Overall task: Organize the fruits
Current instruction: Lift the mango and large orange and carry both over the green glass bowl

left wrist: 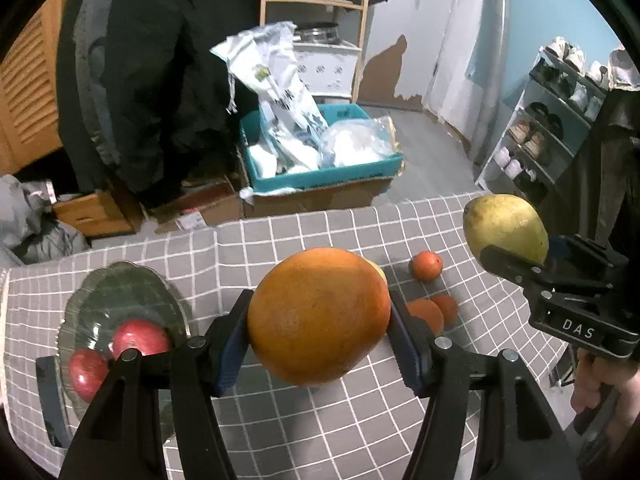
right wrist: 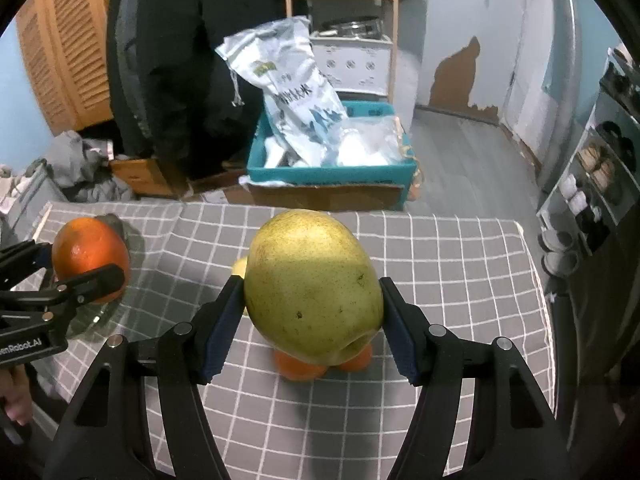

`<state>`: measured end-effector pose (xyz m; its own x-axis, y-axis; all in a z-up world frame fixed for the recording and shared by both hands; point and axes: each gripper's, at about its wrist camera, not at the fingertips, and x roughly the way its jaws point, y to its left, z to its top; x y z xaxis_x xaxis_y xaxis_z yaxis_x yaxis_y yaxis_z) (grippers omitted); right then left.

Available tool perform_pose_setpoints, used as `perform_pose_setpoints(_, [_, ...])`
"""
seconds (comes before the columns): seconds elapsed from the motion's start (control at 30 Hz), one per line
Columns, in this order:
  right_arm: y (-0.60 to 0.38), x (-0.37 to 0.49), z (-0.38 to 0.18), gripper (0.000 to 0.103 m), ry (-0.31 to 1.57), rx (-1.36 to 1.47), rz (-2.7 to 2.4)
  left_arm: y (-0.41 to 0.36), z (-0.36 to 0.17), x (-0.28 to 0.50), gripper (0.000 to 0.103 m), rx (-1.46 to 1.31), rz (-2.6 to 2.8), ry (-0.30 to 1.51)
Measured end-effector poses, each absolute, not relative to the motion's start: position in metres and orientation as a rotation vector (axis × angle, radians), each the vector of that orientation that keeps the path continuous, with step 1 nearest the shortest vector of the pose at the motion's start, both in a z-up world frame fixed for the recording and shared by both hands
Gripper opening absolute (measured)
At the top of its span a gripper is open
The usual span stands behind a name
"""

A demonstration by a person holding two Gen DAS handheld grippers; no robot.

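Left tool (left wrist: pixel 319 344) is gripping a large orange (left wrist: pixel 318 316), blue pads pressing on both sides of the fruit, which is hanging clear above the counter (left wrist: pixel 280 420) and its grey checked cloth. Taking that orange as the landmark: a glass plate (left wrist: pixel 120 300) is sitting to its left on the cloth, and two red apples (left wrist: pixel 120 354) are lying on the plate's near side, touching each other. Just right of the orange and behind it, two small oranges (left wrist: pixel 434 312) are resting together on the cloth; a third small orange (left wrist: pixel 427 265) is lying farther back, apart from that pair. A sliver of pale yellow fruit is peeking out behind the orange's upper right edge; cannot tell what kind.

Right tool (right wrist: pixel 313 322) is clamping a yellow-green pear (right wrist: pixel 312 284), both fingers bearing on its flanks, stem end pointing away from the camera. In the left wrist view the pear (left wrist: pixel 506 228) is being held well right of the large orange and higher, off the cloth. In the right wrist view the small oranges are showing just under the pear, and the large orange (right wrist: pixel 90 254) is sitting far left in the left tool, over the plate's edge.

Beyond the counter's far edge, a teal crate (left wrist: pixel 320 176) of plastic bags is sitting on a cardboard box on the floor.
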<state>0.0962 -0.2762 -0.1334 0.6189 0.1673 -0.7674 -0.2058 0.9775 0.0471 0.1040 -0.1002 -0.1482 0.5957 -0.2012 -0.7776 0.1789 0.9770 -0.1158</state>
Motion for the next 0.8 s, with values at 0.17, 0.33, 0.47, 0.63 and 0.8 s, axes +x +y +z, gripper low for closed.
perform_pose_setpoints(0.17, [-0.266,0.093,-0.119,0.067,0.847,-0.06,0.231,-0.086,-0.135,0.098,0.065,-0.041,-0.204,0.879])
perform_pose_setpoints(0.33, [-0.253,0.088,-0.104,0.067,0.815,-0.066,0.257,-0.073,-0.123,0.091,0.065,-0.055,-0.19,0.856])
perform_pose_setpoints(0.47, [-0.242,0.086,-0.093,0.067,0.793,-0.07,0.279,-0.061,-0.114,0.086,0.065,-0.063,-0.178,0.835])
perform_pose_setpoints(0.63, [-0.225,0.086,-0.083,0.067,0.77,-0.077,0.308,-0.047,-0.106,0.081,0.065,-0.07,-0.158,0.811])
perform_pose_setpoints(0.8, [-0.208,0.086,-0.076,0.067,0.756,-0.087,0.336,-0.028,-0.099,0.077,0.065,-0.088,-0.132,0.794])
